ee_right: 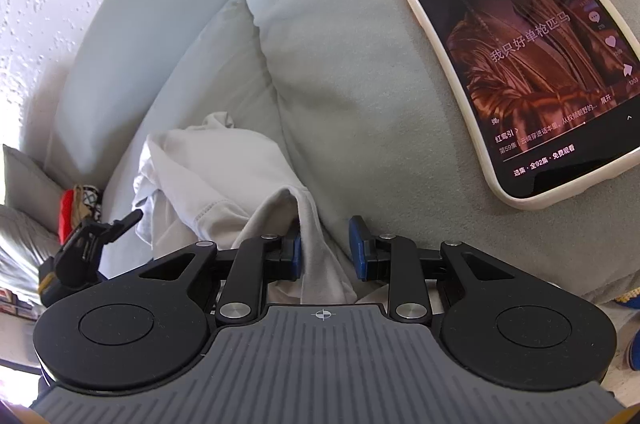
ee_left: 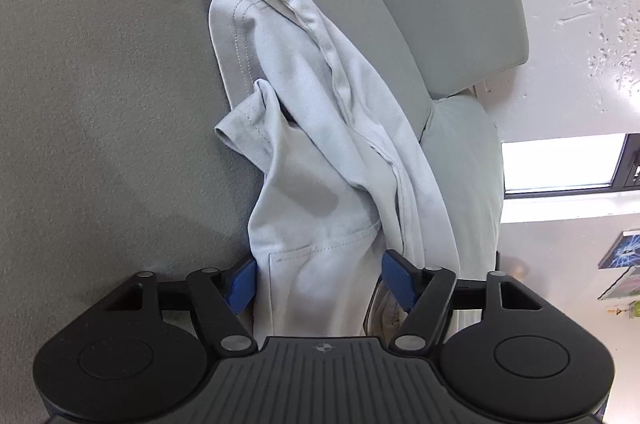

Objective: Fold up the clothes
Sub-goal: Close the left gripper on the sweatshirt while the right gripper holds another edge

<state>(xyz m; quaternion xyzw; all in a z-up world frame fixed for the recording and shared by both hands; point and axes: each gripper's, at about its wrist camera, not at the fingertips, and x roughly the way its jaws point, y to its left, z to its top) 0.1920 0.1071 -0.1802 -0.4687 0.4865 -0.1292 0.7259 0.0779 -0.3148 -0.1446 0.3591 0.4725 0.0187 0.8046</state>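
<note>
The left gripper [ee_left: 318, 284] stands wide, its blue ribbed pads either side of a bunched pale-grey garment [ee_left: 320, 152] with stitched hems, lying on the grey textured sofa [ee_left: 100, 84] seat near the backrest. The right gripper [ee_right: 325, 248] is narrower, cloth between its pads, not clamped. A cream-cased phone [ee_right: 532, 60] lies on the cushion, reading "我只好单枪匹马" and "第59集".

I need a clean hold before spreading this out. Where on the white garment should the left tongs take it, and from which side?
Take the white garment at its near end, the flat panel with the stitched seam lying between the open left tongs. Come straight in from the near side, along the cloth's length. Farther up it is bunched and twisted, so a bite there would likely catch several layers.
</note>
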